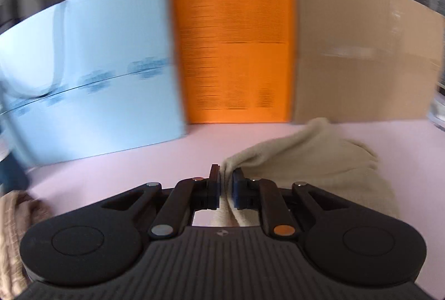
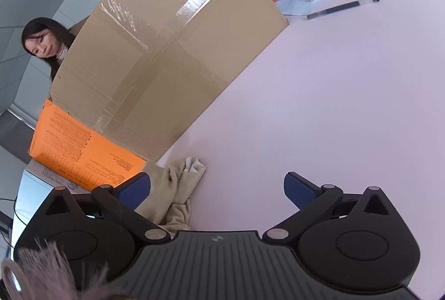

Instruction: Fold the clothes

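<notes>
The left claw [image 1: 225, 183] is pinching a fold of the beige garment [image 1: 311, 161] — its pads narrow, cloth running between them. The garment is lying crumpled on the pink desk [image 1: 144, 169], its long axis stretching from the claw away to the right, toward the cardboard panel [image 1: 361, 49]. The right claw [image 2: 217, 188] is hanging wide, nothing between its pads — the garment is bunching beside its left finger, near the orange sheet [image 2: 83, 150].
</notes>
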Available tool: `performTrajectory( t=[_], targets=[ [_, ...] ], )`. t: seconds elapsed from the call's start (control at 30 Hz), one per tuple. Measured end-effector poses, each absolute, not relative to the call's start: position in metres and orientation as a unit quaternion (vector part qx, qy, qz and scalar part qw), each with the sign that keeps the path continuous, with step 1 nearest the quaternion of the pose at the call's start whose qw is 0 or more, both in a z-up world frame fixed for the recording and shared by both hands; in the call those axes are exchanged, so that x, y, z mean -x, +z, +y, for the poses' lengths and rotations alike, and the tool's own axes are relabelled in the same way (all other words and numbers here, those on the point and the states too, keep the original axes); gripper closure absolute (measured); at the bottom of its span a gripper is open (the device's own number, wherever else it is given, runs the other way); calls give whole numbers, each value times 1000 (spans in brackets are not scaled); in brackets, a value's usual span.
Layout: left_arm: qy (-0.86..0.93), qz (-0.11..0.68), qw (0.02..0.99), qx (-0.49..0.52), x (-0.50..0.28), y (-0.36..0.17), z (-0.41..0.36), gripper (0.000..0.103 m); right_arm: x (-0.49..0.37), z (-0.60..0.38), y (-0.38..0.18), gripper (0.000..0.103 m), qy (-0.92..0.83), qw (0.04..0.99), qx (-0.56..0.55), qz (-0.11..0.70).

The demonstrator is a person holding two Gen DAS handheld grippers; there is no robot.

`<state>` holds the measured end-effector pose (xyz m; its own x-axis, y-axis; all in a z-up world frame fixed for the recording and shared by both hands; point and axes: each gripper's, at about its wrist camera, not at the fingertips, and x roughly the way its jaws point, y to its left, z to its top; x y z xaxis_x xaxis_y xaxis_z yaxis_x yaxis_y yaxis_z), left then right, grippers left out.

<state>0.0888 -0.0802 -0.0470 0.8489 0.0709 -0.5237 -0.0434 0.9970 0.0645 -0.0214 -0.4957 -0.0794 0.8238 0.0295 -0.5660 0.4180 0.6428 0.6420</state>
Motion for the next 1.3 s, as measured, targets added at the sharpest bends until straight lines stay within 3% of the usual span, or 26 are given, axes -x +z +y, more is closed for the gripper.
performTrajectory(
  t=[0.1, 0.23, 0.4, 0.6, 0.83, 0.87, 0.9, 0.93, 0.97, 1.0, 1.3],
  targets=[
    [202, 287, 936, 3, -94, -47, -16, 48, 29, -494, -77, 0, -111, 876, -384, 270],
    [252, 278, 925, -58, -76, -43, 14, 17, 21, -482, -81, 0, -100, 871, -382, 291],
    [80, 257, 959, -89, -46, -37, -23, 16, 15, -470, -89, 0, -90, 870, -372, 309],
    [-222, 250, 912, -237, -43, -63, -165, 16, 8, -460, -103, 0, -86, 861, -380, 328],
    [-237, 264, 881, -311, -68, -102, -243, 16, 16, -468, -102, 0, -97, 849, -398, 334],
    [-239, 266, 886, -295, -71, -99, -240, 17, 17, -470, -101, 0, -102, 847, -402, 333],
    [-241, 268, 891, -277, -74, -96, -236, 33, 19, -472, -101, 0, -107, 845, -406, 332],
    [-238, 276, 894, -261, -78, -94, -231, 71, 20, -473, -102, 0, -112, 843, -410, 330],
    [-234, 285, 896, -246, -81, -92, -226, 91, 21, -474, -104, 0, -115, 841, -413, 329],
    [-228, 289, 901, -231, -85, -88, -219, 99, 20, -474, -105, 0, -115, 840, -416, 329],
    [-113, 201, 971, -69, -38, -13, -63, 99, 13, -458, -105, 0, -80, 840, -418, 338]
  ],
)
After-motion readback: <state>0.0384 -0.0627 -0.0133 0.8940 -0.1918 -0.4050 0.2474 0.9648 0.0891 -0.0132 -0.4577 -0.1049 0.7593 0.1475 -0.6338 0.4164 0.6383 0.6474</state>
